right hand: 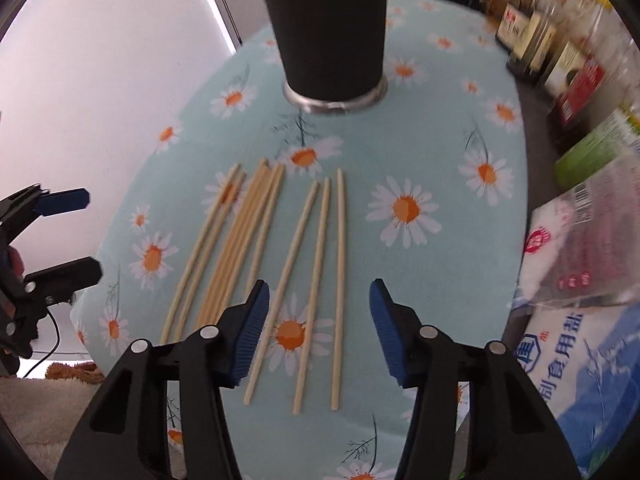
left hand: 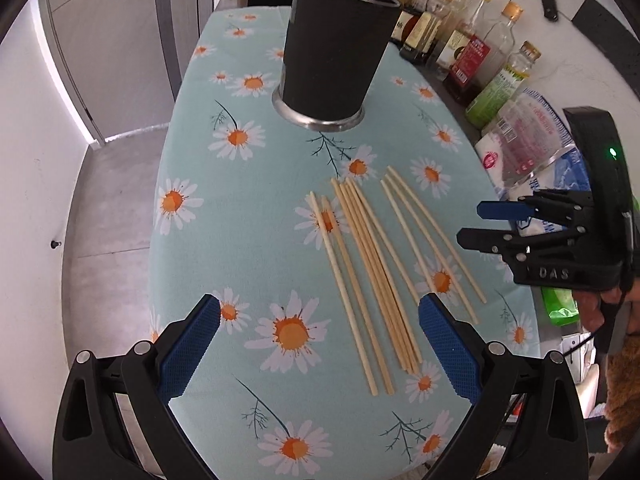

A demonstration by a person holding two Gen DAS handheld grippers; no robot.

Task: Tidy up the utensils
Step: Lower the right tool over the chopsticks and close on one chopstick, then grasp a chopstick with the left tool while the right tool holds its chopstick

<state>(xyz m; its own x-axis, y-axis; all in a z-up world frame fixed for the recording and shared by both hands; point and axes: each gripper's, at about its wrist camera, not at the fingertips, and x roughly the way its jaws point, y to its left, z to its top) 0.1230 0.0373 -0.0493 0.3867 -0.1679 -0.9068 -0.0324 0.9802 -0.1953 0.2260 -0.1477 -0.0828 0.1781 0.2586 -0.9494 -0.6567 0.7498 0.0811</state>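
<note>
Right wrist view: both grippers' jaws stand apart above the chopsticks (right hand: 256, 256) (black holder (right hand: 328, 28) behind), gripping nothing.

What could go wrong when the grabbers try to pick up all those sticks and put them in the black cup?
1. The chopsticks lie close together on the flowery cloth, so the open right gripper may pinch several or knock the neighbours askew.
2. They are thin and flat on soft fabric, so a stick could slip from the pads.
3. The tall black holder looks narrow at its base; a bump from a long stick might tip it.
</note>
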